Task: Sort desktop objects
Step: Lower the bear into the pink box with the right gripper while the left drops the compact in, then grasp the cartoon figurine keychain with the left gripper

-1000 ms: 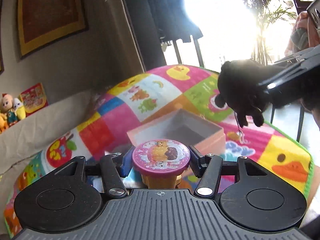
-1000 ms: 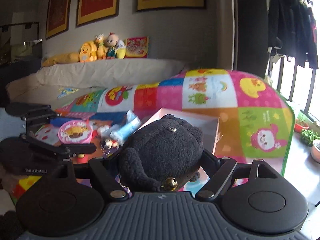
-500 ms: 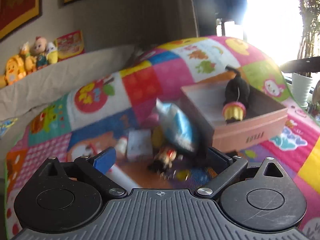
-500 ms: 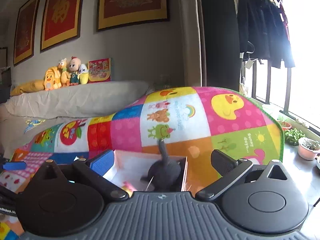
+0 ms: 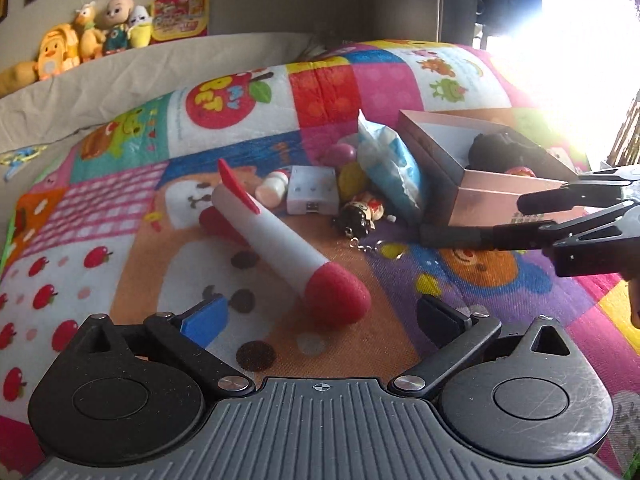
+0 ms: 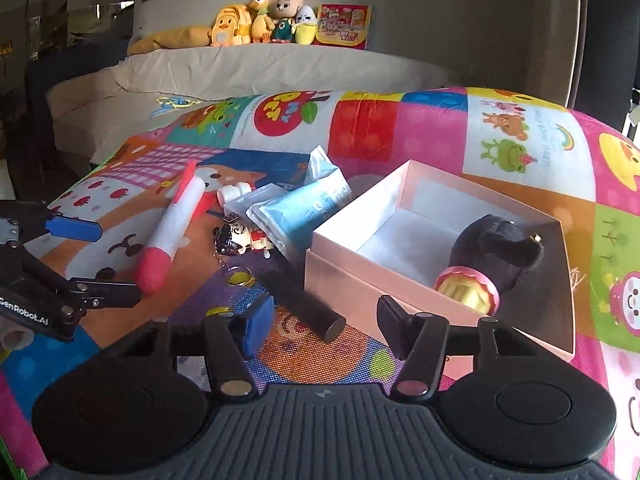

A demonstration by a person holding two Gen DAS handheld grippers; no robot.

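With the plush point(image 6: 496, 248) already boxed, the left gripper point(image 5: 320, 312) spreads around the foam rocket point(image 5: 288, 240) while the right gripper point(image 6: 326, 320), empty, has just been narrowing over the black stick point(image 6: 308, 308).

In the box point(image 6: 352, 216): plush toy point(image 6: 496, 248), capped jar point(image 6: 468, 290). Left of it on the mat point(image 6: 400, 132): packet point(image 6: 308, 208), keychain doll point(image 6: 240, 238), foam rocket point(image 6: 172, 228).

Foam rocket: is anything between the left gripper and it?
Nothing visible: the foam rocket lies bare on the mat, its red nose toward the open left gripper; the other clutter lies beyond it.
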